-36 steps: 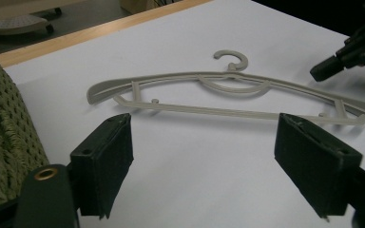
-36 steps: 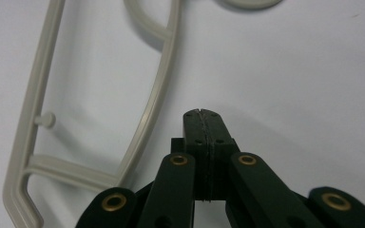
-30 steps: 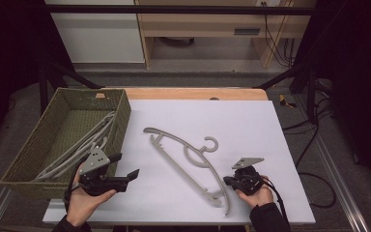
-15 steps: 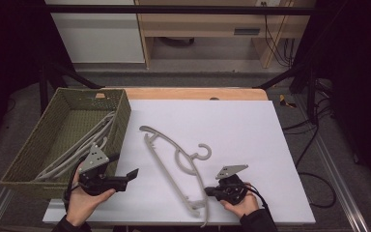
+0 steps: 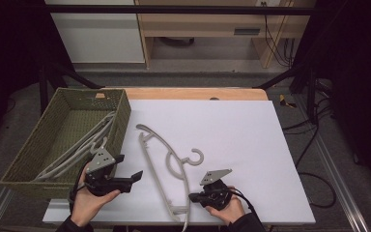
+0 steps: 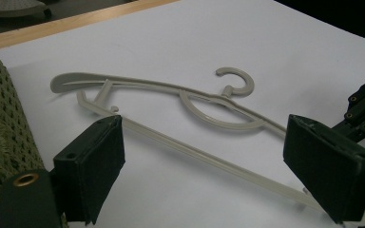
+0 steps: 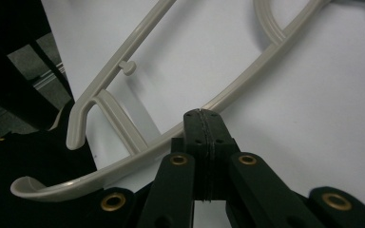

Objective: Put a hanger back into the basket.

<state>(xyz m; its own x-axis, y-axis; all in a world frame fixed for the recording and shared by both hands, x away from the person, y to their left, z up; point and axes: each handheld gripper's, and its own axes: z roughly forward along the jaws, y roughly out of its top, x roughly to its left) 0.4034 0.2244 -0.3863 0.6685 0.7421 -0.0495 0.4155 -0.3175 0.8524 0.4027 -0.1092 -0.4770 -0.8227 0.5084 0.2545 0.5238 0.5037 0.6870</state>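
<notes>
Two hand-held grippers work a beige hanger point(image 5: 166, 162) on a white table point(image 5: 251, 145).
Right gripper point(image 5: 195, 196) is clamped on the hanger's near end; left gripper point(image 5: 136, 176) is wide open, empty, beside a green basket point(image 5: 34, 154).

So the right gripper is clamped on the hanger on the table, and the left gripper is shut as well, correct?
Not quite. The left gripper is open: the left gripper view shows its jaws standing wide apart with nothing between them. The right gripper is indeed clamped on the hanger on the table.
</notes>
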